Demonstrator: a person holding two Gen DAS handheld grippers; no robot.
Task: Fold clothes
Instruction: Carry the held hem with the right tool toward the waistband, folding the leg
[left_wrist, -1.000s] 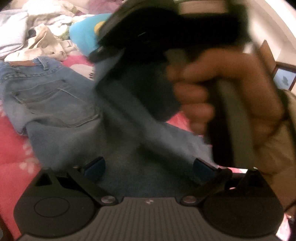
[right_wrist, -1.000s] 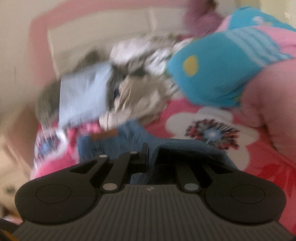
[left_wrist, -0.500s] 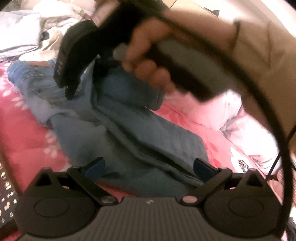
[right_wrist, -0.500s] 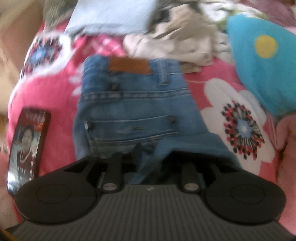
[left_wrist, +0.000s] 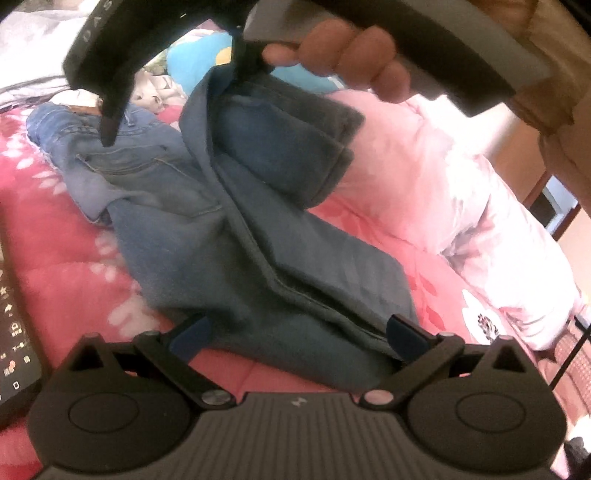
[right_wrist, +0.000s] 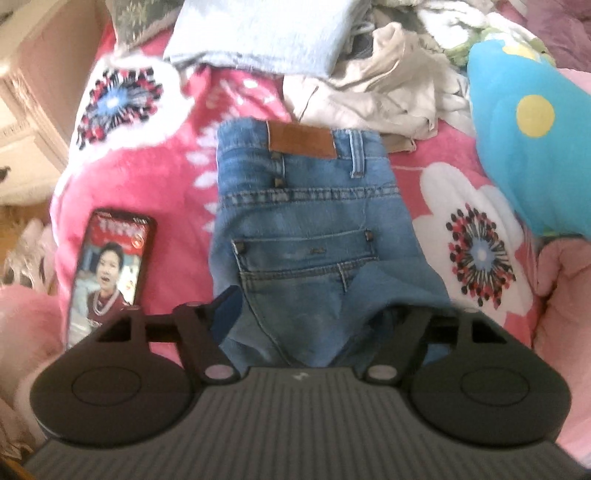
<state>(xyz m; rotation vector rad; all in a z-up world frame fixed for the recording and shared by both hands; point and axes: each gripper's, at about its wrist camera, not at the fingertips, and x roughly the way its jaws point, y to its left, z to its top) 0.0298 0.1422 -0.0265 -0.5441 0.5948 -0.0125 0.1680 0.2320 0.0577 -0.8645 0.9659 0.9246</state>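
Blue jeans (left_wrist: 229, 236) lie on a pink flowered bedspread (right_wrist: 155, 177). One leg end (left_wrist: 295, 147) is folded back toward the waist and still hangs against one finger (left_wrist: 240, 62) of my right gripper (left_wrist: 173, 107). A hand holds that gripper above the jeans; its jaws are opening and stand wide, not pinching the cloth. In the right wrist view my right gripper (right_wrist: 321, 314) points down over the jeans (right_wrist: 306, 221), seat pocket and brown leather patch (right_wrist: 301, 140) ahead, denim between the fingers. My left gripper (left_wrist: 295, 332) is open, low over the near fold.
A phone (right_wrist: 110, 273) with a lit screen lies left of the jeans. Behind the waist are a heap of pale clothes (right_wrist: 369, 85) and a folded light-blue cloth (right_wrist: 266, 33). A blue cushion (right_wrist: 528, 147) and a pink quilt (left_wrist: 443, 177) lie to the right.
The right gripper carried the leg end over toward the waist, tipped downward, and its jaws went from shut on the denim to wide apart. The left gripper stayed put and open.
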